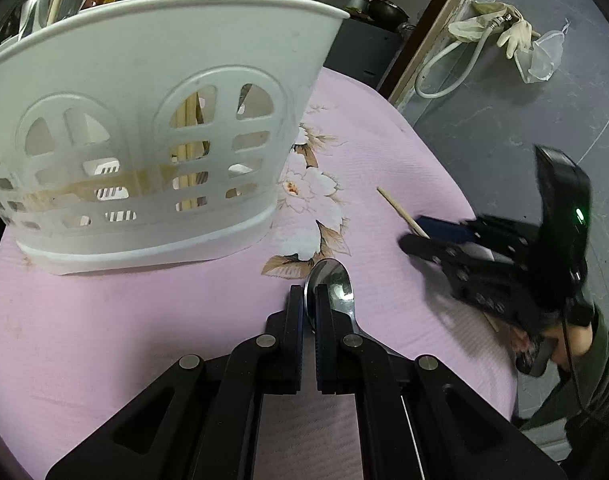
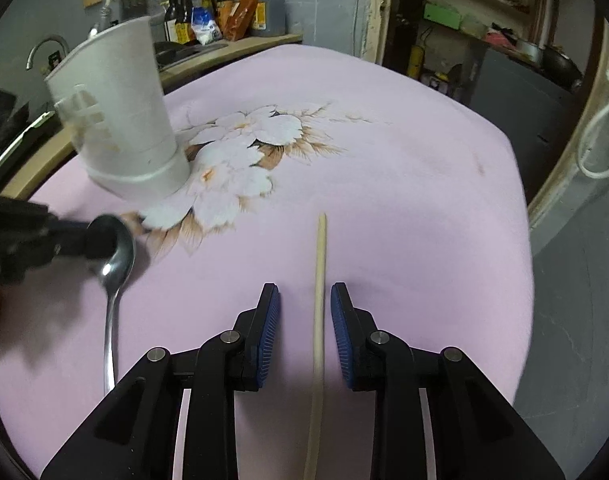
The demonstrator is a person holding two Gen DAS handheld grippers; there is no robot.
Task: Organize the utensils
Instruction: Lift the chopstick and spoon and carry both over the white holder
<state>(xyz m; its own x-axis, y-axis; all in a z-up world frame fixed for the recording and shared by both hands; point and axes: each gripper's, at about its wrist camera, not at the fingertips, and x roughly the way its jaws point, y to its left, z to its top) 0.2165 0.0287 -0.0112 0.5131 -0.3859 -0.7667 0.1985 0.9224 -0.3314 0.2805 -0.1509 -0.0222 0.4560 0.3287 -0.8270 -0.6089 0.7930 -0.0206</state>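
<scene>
My left gripper (image 1: pixel 310 294) is shut on the bowl of a metal spoon (image 1: pixel 336 282), just in front of a white plastic utensil basket (image 1: pixel 144 128) that holds chopsticks and other utensils. In the right wrist view the spoon (image 2: pixel 114 264) lies with its handle towards me, the left gripper (image 2: pixel 84 242) on its bowl, the basket (image 2: pixel 120 120) behind. My right gripper (image 2: pixel 305 300) is open, its jaws either side of a pale wooden chopstick (image 2: pixel 319 276) lying on the pink cloth. The right gripper (image 1: pixel 420 236) and the chopstick (image 1: pixel 400 210) also show in the left wrist view.
The table is covered by a pink cloth with a flower print (image 2: pixel 384 184). Sauce bottles (image 2: pixel 224 4) and a sink tap (image 2: pixel 44 46) stand on a counter behind. Grey floor (image 1: pixel 504 120) lies past the table's right edge, with gloves and a hose (image 1: pixel 492 28).
</scene>
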